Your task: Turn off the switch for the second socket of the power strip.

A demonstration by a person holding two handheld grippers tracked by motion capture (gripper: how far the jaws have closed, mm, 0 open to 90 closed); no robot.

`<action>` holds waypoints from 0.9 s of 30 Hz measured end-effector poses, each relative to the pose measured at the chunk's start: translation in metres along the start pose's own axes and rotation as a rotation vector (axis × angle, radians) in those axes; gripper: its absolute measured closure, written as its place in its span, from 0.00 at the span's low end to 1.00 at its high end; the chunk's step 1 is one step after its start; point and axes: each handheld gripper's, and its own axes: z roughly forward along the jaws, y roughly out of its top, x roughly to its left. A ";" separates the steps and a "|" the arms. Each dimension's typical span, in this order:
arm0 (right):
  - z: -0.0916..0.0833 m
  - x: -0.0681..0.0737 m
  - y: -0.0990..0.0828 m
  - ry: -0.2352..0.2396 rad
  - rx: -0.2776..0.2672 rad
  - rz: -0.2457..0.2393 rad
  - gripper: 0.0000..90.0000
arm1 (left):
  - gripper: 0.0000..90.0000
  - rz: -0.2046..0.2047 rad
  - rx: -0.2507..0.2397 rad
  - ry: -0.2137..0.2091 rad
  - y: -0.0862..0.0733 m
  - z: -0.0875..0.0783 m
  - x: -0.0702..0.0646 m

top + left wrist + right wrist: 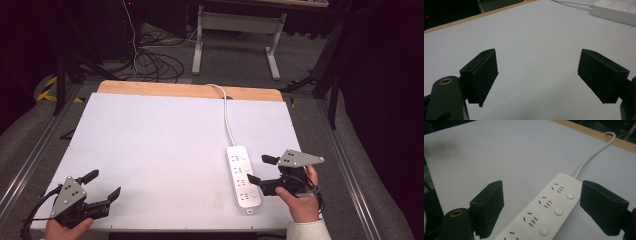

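Note:
A white power strip with several sockets and round buttons lies on the white tabletop at the front right. Its white cord runs to the far edge. My right gripper is open just right of the strip, its jaw tips over the strip's right edge. In the right gripper view the strip lies between and below the open jaws of the right gripper, and no pad presses on it. My left gripper sits open at the front left corner with nothing in it. Bare table shows between the jaws of the left gripper.
A wooden strip borders the table's far edge. Metal rails run along both sides. Beyond the table, cables lie on the floor beside a white table frame. The power strip appears far right in the left gripper view.

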 end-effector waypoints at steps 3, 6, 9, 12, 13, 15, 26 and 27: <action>-0.001 -0.002 -0.005 0.001 -0.014 0.005 0.22 | 0.19 0.001 -0.001 0.004 0.000 0.000 0.000; -0.002 -0.004 -0.013 -0.001 -0.030 0.016 0.21 | 0.19 -0.002 -0.003 0.002 0.000 0.000 0.000; -0.002 -0.005 -0.021 -0.014 -0.039 0.011 0.21 | 0.19 -0.001 -0.003 0.002 0.000 0.000 0.000; -0.001 -0.007 -0.030 -0.024 -0.045 0.003 0.21 | 0.19 0.001 -0.002 0.002 0.000 -0.001 0.000; 0.000 -0.008 -0.036 -0.028 -0.054 0.006 0.21 | 0.19 0.001 -0.002 0.002 0.000 -0.001 0.000; 0.000 -0.008 -0.039 -0.028 -0.050 0.001 0.21 | 0.19 0.007 -0.001 0.004 0.000 -0.001 0.001; 0.008 -0.011 -0.064 -0.010 0.008 0.011 0.12 | 0.19 0.002 -0.002 -0.001 0.000 -0.001 0.001; 0.009 -0.011 -0.066 -0.008 0.013 0.016 0.11 | 0.19 -0.003 -0.001 -0.004 0.000 -0.001 0.000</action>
